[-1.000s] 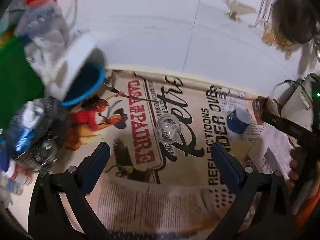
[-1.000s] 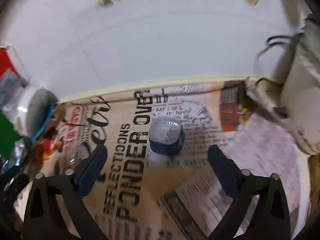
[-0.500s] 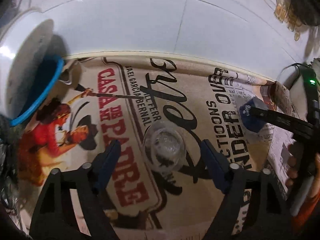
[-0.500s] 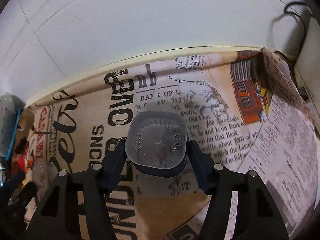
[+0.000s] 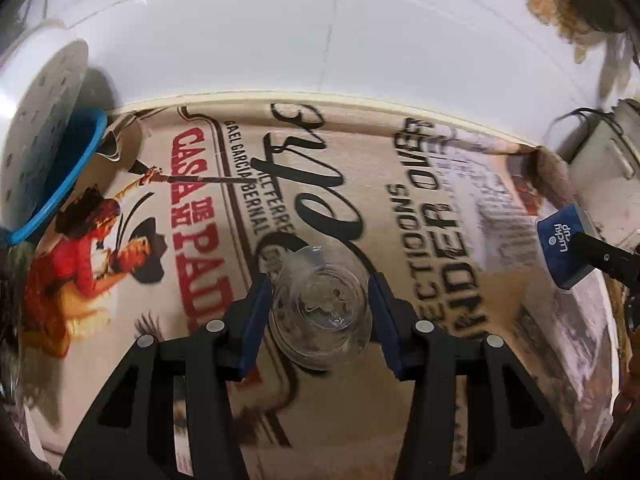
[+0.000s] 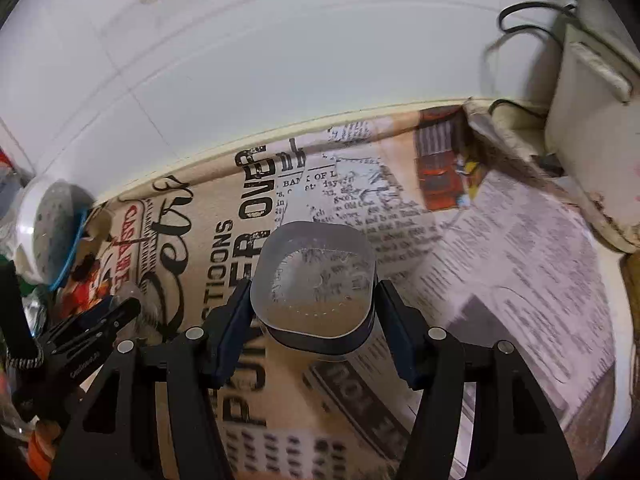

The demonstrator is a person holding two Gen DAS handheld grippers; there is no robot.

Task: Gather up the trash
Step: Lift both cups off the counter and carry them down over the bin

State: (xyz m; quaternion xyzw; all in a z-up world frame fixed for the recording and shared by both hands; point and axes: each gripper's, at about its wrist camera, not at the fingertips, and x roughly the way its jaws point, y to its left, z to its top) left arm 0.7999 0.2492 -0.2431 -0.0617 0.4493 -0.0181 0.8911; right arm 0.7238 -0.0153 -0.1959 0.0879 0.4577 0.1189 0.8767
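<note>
A clear plastic cup (image 5: 320, 312) stands on the newsprint-patterned tablecloth (image 5: 420, 208). My left gripper (image 5: 318, 312) is shut on it, both blue pads against its sides. A blue-and-white square cup (image 6: 314, 284) with a foil top sits between the pads of my right gripper (image 6: 314, 304), which is shut on it. The same blue cup (image 5: 564, 240) shows at the right edge of the left wrist view, held by the right gripper's black finger. The left gripper's black frame (image 6: 80, 352) shows at lower left of the right wrist view.
A white perforated bin with a blue rim (image 5: 44, 140) lies tipped at the far left, with clutter beside it. A white tiled wall (image 5: 320, 32) stands behind the table. A beige appliance with black cables (image 6: 592, 120) sits at the right.
Both grippers moved forward and closed: the left one onto the clear cup, the right one onto the blue cup. Both cups now sit between the pads.
</note>
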